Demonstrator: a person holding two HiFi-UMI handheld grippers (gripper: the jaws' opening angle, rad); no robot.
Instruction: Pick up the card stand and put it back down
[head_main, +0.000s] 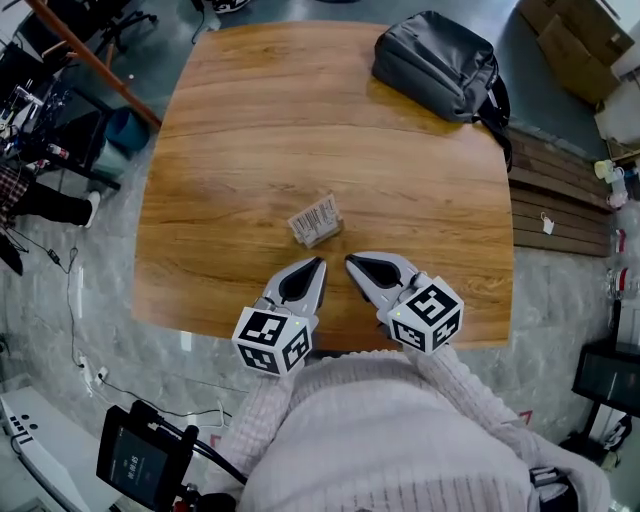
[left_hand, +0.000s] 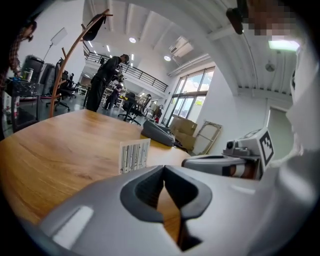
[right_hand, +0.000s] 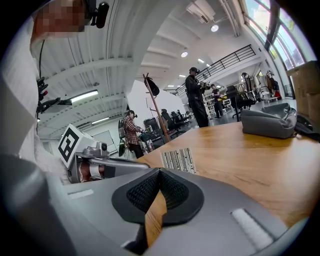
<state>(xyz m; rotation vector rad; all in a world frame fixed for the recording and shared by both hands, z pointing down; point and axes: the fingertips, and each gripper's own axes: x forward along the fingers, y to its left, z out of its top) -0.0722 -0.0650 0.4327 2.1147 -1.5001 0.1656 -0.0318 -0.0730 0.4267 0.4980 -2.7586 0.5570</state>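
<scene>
Card stand (head_main: 316, 220): print too small to read. Its lower edge is hidden behind the left gripper (left_hand: 164, 168) and right gripper (right_hand: 159, 170) in their views.

Right claw (right_hand: 159, 171) jaws together, empty; card stand (right_hand: 178, 160) upright on table (right_hand: 250, 162) just beyond.

We've got a wooden table (head_main: 250, 150) w/ rounded corners, grain running across. Only 2 things on it: the card stand (head_main: 316, 220) upright approx front-middle, and a dark grey bag (head_main: 437, 65) at the far right corner, well apart.
</scene>
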